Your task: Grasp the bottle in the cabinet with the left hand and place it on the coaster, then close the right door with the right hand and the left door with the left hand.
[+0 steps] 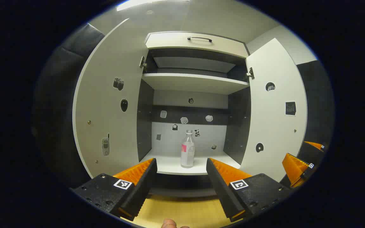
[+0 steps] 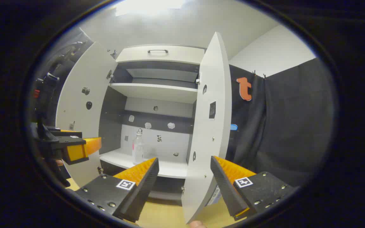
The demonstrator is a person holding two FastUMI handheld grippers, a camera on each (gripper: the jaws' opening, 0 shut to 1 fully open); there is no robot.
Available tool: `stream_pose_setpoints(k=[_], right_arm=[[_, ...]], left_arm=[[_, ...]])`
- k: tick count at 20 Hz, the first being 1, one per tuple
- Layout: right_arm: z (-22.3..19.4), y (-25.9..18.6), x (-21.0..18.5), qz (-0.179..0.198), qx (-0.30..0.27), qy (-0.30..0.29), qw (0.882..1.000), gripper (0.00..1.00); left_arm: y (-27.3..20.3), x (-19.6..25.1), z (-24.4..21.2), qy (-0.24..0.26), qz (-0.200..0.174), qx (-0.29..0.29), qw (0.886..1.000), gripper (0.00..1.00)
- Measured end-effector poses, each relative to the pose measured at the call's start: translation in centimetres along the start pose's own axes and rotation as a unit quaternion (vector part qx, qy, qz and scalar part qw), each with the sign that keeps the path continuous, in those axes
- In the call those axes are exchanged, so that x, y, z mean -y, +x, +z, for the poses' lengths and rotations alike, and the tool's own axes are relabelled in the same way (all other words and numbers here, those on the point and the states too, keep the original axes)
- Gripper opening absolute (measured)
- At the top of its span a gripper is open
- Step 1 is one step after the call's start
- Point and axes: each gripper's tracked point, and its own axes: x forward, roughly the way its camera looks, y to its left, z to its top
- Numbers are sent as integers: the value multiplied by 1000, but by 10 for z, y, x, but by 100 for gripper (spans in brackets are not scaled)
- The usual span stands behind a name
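Observation:
A clear bottle (image 1: 187, 150) with a pink label stands upright on the lower shelf (image 1: 169, 166) of the open white cabinet. My left gripper (image 1: 181, 161) is open in front of the shelf, short of the bottle, which sits in line with the gap between its fingers. In the right gripper view the bottle (image 2: 137, 147) stands deep in the cabinet, and my right gripper (image 2: 184, 160) is open with the edge of the right door (image 2: 209, 126) rising between its fingers. The left door (image 1: 108, 110) and right door (image 1: 274, 110) both swing wide. The left gripper (image 2: 74, 148) also appears at the left.
An upper shelf (image 1: 195, 81) and a top flap with a dark handle (image 1: 199, 39) sit above. Small stickers dot the doors and back wall. A wooden tabletop (image 1: 182, 212) lies below the cabinet. Black cloth (image 2: 280, 126) hangs to the right of it.

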Motion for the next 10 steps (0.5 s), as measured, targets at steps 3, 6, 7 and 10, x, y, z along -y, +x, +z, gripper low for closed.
stream_pose_setpoints(k=[3, 6, 7, 10], right_arm=[[3, -2, 3, -6, 2, 0, 1000, 94], [2, -2, 9, -15, -2, -1, 1000, 99], [2, -3, 11, -18, -4, -2, 1000, 99], [2, -3, 16, -25, -5, 2, 1000, 94]], left_arm=[[1, 1, -3, -1, 2, -3, 1000, 96], [2, 7, -5, -6, -3, -6, 1000, 96], [2, 9, -5, -7, -6, -6, 1000, 96], [4, 15, -6, -6, -12, -5, 1000, 93]])
